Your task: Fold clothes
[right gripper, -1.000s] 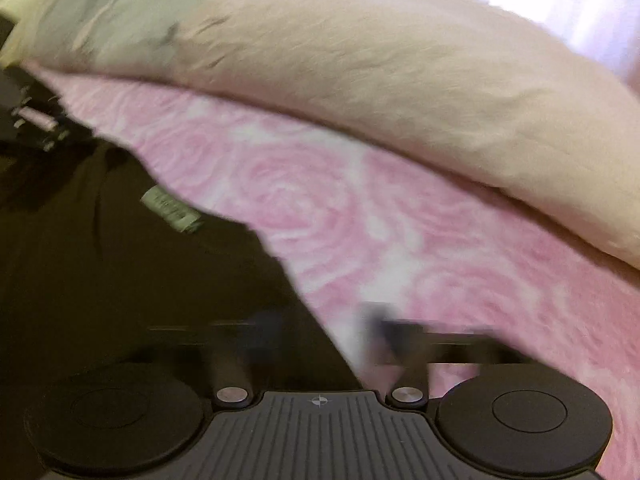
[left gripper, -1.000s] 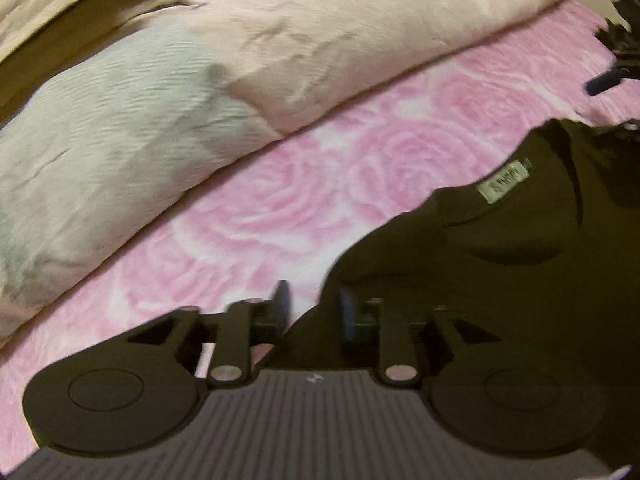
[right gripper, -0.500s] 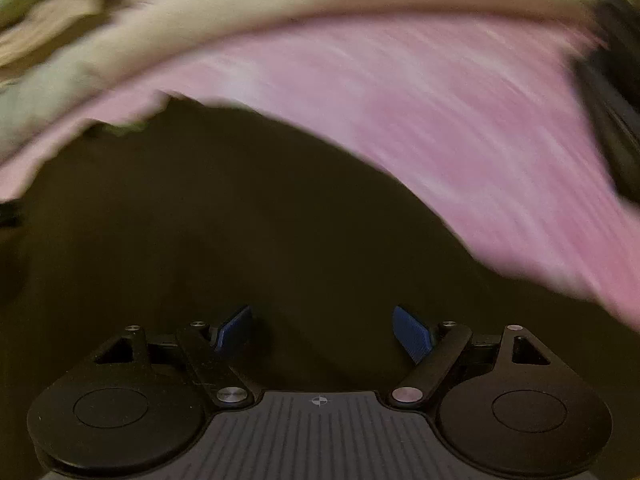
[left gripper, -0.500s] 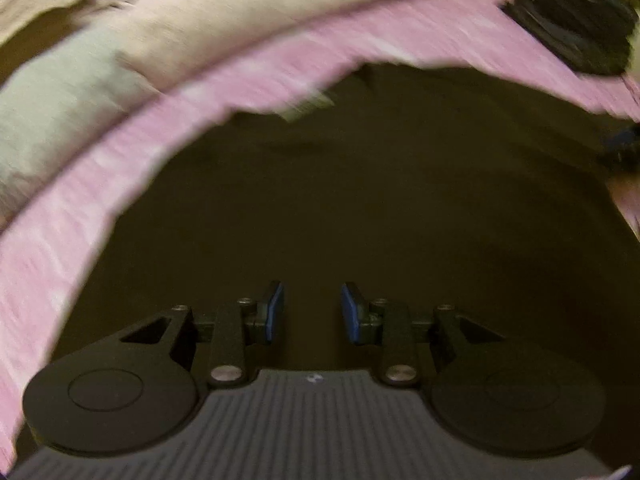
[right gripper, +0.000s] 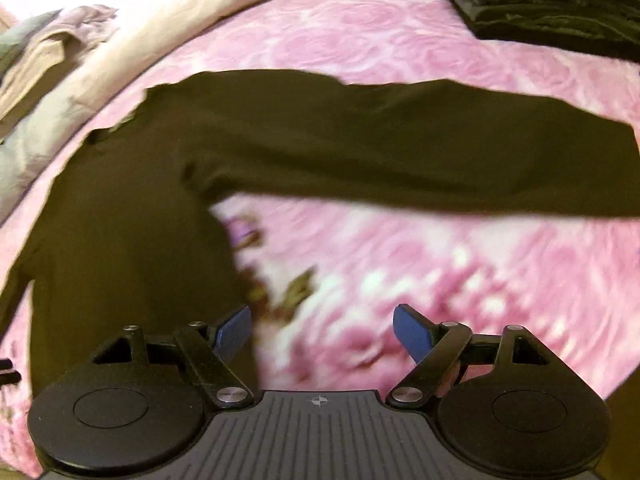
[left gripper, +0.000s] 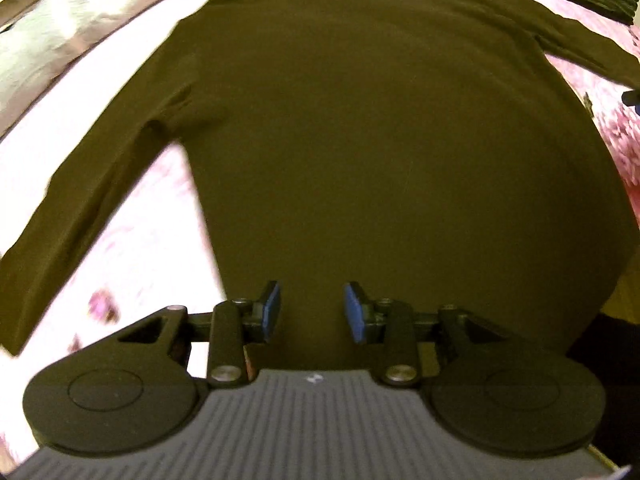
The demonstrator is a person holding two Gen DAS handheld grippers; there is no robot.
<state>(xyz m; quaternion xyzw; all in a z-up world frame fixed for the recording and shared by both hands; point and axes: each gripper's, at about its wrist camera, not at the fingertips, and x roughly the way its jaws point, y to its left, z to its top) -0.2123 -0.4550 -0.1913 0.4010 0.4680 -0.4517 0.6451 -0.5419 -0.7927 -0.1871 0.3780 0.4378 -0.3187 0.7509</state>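
Left wrist view, shirt: we look down on a dark long-sleeved shirt (left gripper: 384, 128) spread flat on the bed, neck at the far end, one sleeve (left gripper: 92, 200) running out to the left.
Left wrist view, tool: our left gripper (left gripper: 312, 312) hangs over the shirt's lower body, jaws part-way apart and opening, and we see no cloth pinched between the blue pads (left gripper: 272, 308).
Left wrist view, progress: we judge the laying-out done, since the body looks smooth, and no fold made yet.
Left wrist view, surface: a pink rose-patterned bedspread (left gripper: 152, 216) lies under the shirt, with pale pillows (left gripper: 60, 40) at the far left.
Right wrist view, shirt: here the same shirt fills the left side, its other sleeve (right gripper: 440, 152) stretched straight across toward the right.
Right wrist view, tool: our right gripper (right gripper: 322, 332) stands wide apart and empty, over the shirt's side edge and the bare bedspread beside it.
Right wrist view, progress: we reckon both sleeves are left to bring in, then the body to double over.
Right wrist view, room: a stack of dark folded clothes (right gripper: 540, 4) sits at the far right corner of the bed, well apart from the shirt; crumpled light garments (right gripper: 52, 52) lie by the pillows at far left.
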